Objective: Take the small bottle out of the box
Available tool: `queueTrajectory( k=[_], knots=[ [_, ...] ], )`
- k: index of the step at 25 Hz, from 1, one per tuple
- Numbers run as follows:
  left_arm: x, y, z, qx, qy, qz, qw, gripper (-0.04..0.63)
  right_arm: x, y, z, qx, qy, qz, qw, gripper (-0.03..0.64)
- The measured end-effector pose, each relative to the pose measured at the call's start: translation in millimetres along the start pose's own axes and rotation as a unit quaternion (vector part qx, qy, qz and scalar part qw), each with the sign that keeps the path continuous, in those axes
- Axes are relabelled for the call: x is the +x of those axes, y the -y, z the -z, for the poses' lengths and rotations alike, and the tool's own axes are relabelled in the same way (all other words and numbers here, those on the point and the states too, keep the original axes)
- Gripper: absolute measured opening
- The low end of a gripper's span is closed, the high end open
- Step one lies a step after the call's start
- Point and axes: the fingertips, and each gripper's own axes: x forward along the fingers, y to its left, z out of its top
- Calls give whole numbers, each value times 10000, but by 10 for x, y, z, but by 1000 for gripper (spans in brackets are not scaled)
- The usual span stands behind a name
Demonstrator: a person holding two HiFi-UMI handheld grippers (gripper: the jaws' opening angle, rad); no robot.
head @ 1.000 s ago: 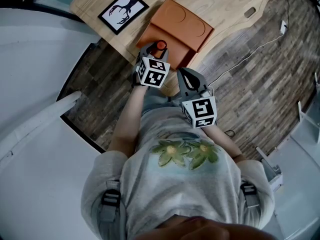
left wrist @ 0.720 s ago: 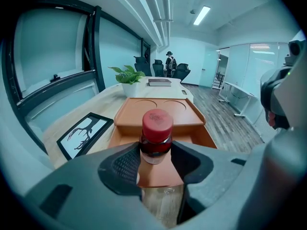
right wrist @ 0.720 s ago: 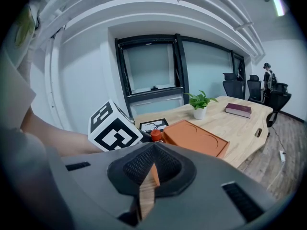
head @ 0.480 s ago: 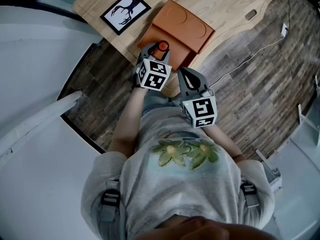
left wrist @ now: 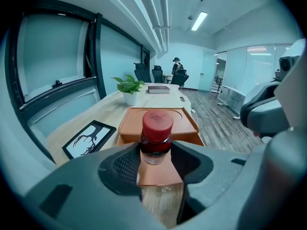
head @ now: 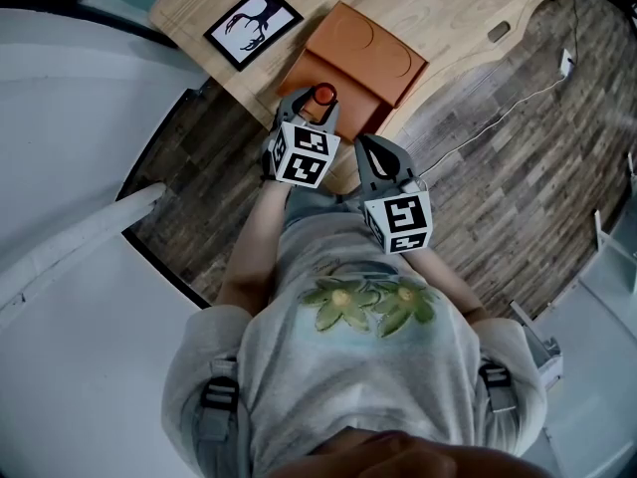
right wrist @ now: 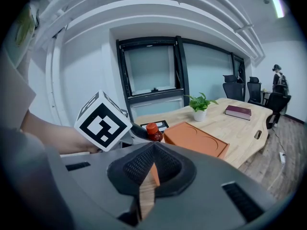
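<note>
The left gripper (left wrist: 156,163) pinches a small clear bottle with a red screw cap and dark contents (left wrist: 156,138), its two ribbed pads pressed against the bottle's sides just below the cap. The bottle stands upright in that grip, over the near edge of a flat orange cardboard box (head: 368,53) whose lid carries two round embossed outlines. An orange flap of the box shows under the bottle; whether the bottle's base has fully cleared the box is hard to judge from these angles. The box lies on a light wooden table (head: 438,8), beside a black-framed picture of an antlered animal (head: 253,24). The right gripper (right wrist: 152,147) has its jaws pressed together at the tips with nothing between them (it hangs near the table's edge, just beside the left gripper and closer to the person).
</note>
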Motion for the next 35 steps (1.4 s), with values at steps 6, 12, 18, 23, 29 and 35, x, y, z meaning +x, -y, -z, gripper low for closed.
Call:
queueTrajectory(
  k=[6, 12, 18, 23, 29, 35],
  knots=[
    [-140, 19, -103, 67, 143, -8, 9999, 207, -18, -16, 5, -26, 6, 11, 10000, 8],
    [-266, 37, -210, 118, 272, -16, 9996, 207, -23, -35, -32, -78, 52, 7, 10000, 8],
    [-400, 61, -272, 141, 369, -54, 9992, 207, -44, -76, -60, -151, 128, -41, 9998, 9],
    [-499, 72, -302, 176, 439, -96, 9988, 207, -53, -85, -55, -166, 145, -27, 9998, 9],
    [-588, 71, -331, 210, 497, -106, 9985, 207, -59, -70, -69, -173, 166, 26, 9997, 8],
    [-688, 87, -433, 248, 592, -89, 9979, 207, -64, -56, -75, -174, 174, 72, 9997, 8]
  ],
)
